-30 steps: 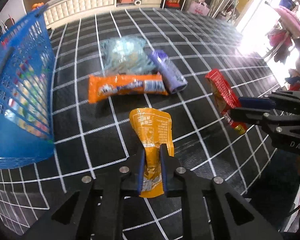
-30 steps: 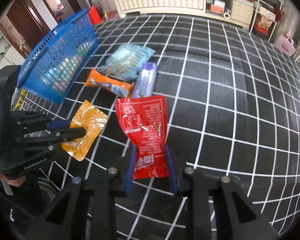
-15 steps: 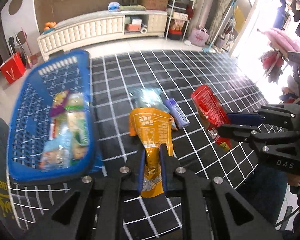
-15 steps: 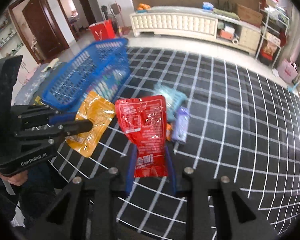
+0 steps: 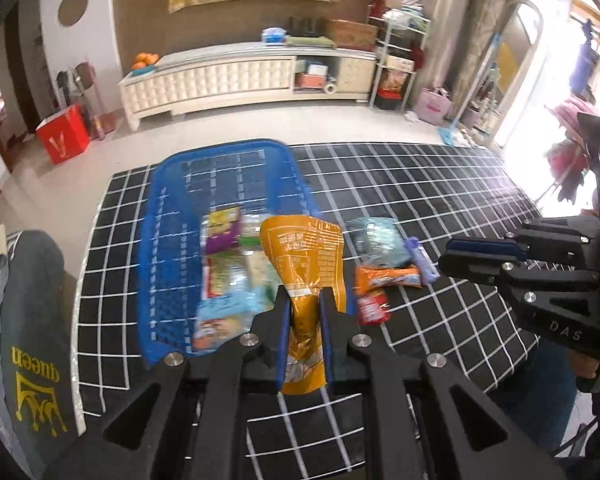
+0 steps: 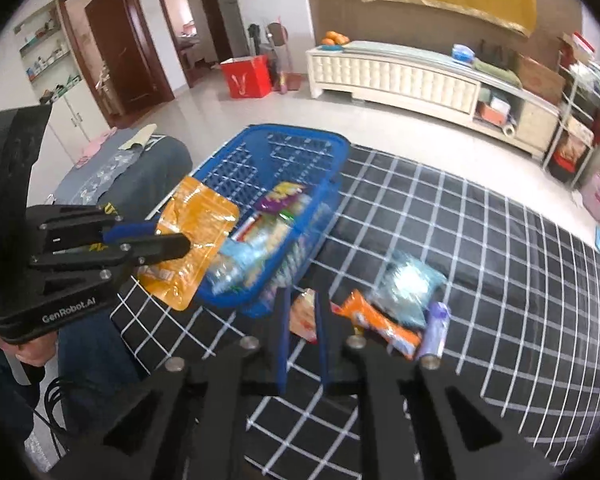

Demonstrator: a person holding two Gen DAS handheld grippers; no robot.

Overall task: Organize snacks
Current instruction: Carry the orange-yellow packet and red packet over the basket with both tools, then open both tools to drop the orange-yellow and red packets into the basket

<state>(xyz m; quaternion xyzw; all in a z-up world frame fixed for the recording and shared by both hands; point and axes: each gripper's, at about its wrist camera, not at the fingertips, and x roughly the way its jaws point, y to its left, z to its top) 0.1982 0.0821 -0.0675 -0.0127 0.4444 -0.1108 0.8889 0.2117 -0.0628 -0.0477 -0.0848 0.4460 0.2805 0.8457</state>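
The left hand-held gripper (image 5: 304, 300) is clamped on the lower end of the orange pouch (image 5: 302, 252), which stands up off the desk (image 5: 420, 184) in the air. From the right wrist view the pouch hangs at the near-left rim of the blue basket (image 5: 228, 146), which sits by the desk's left edge and already holds several packets.

To finish this step well, carry the pouch further in until all of it is over the basket's open middle. Then lower it toward the pile and only then open the jaws. Let go at the rim and it could tip out over the left edge. A flat drop on top should stop the limp foil from folding.

The red pouch (image 6: 304, 316) shows edge-on between the fingers of the right hand-held gripper (image 6: 302, 320). It may be pinched or simply lying on the desk beside the basket; I cannot tell which. The basket's contents are motion-blurred and unreadable. The pale blue packet (image 5: 374, 240), orange bar (image 5: 388, 276) and purple stick (image 5: 422, 260) lie touching one another mid-desk, the bar's left end hidden behind the red pouch.
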